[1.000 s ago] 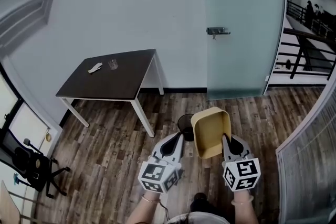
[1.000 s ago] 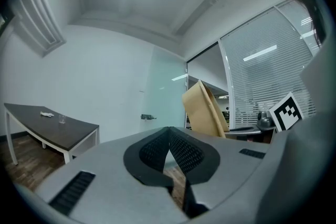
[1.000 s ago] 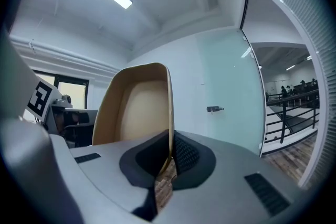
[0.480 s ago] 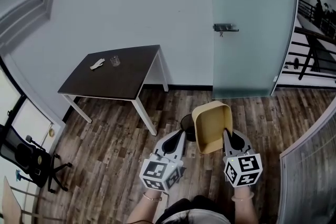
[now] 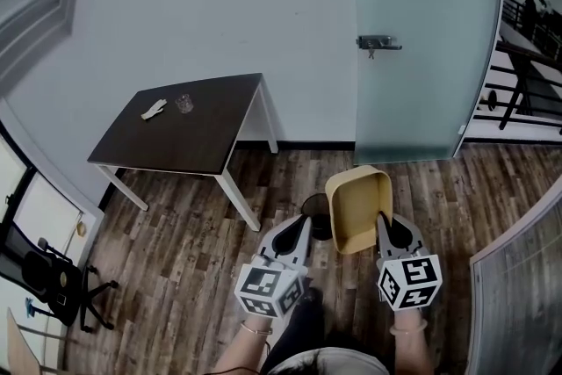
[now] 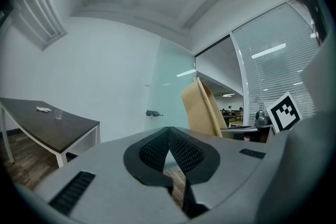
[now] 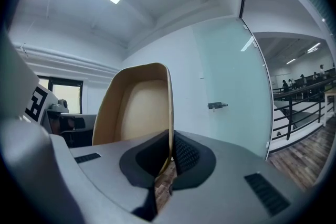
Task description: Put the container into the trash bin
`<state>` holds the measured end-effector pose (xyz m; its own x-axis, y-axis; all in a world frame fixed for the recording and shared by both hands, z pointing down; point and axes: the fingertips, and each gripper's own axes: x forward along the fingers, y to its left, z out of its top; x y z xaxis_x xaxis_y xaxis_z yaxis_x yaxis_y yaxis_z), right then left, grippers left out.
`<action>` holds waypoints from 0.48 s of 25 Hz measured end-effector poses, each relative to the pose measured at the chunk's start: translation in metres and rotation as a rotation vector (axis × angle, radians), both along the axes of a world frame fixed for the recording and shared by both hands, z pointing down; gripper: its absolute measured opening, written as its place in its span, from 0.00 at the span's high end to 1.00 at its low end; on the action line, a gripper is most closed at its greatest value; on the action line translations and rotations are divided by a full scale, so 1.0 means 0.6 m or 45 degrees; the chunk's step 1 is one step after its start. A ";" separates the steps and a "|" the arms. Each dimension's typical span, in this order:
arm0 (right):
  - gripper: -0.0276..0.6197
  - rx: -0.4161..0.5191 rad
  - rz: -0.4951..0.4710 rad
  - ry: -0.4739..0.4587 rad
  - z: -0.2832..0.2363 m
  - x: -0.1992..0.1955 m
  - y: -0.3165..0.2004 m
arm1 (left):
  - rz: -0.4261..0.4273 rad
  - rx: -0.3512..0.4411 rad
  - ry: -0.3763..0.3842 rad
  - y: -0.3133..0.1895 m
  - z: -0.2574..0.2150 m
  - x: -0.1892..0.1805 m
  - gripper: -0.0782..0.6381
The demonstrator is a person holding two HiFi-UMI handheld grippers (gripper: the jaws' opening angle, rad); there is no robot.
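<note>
A tan, shallow container (image 5: 358, 208) stands tilted on edge in the air, with my right gripper (image 5: 384, 222) shut on its rim. In the right gripper view the container (image 7: 134, 107) rises just left of the jaws, and its thin wall is pinched between the pads (image 7: 181, 152). The dark round trash bin (image 5: 316, 215) stands on the wood floor just ahead, partly hidden by the container and the grippers. My left gripper (image 5: 303, 226) is beside it, shut on nothing. Its pads (image 6: 157, 147) meet at the tips, and the container (image 6: 202, 110) shows to their right.
A dark table (image 5: 189, 140) with white legs stands at the left by the wall, bearing a small glass (image 5: 184, 104) and a white object (image 5: 154, 110). A frosted glass door (image 5: 421, 57) with a handle (image 5: 379, 43) is ahead on the right. An office chair (image 5: 53, 277) is at far left.
Both grippers and the held container have moved forward across the floor toward the wall and door. The bin now sits closer under the container. The grips are unchanged.
</note>
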<state>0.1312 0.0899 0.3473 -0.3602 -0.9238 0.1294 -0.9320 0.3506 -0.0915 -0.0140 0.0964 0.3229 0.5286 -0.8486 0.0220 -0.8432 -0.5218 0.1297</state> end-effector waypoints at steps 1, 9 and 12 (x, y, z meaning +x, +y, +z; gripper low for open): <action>0.95 -0.001 0.006 0.001 0.000 -0.005 -0.017 | 0.009 -0.002 0.001 -0.018 0.001 -0.003 0.86; 0.95 0.001 0.022 -0.007 -0.003 -0.061 -0.169 | 0.058 -0.002 0.002 -0.169 0.000 -0.046 0.86; 0.95 -0.008 0.034 -0.007 0.000 -0.080 -0.224 | 0.071 -0.008 0.001 -0.222 0.004 -0.068 0.87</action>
<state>0.0830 -0.0442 0.3474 -0.3362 -0.9323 0.1336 -0.9405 0.3251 -0.0986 -0.0550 -0.0368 0.3254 0.5748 -0.8178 0.0271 -0.8129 -0.5669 0.1339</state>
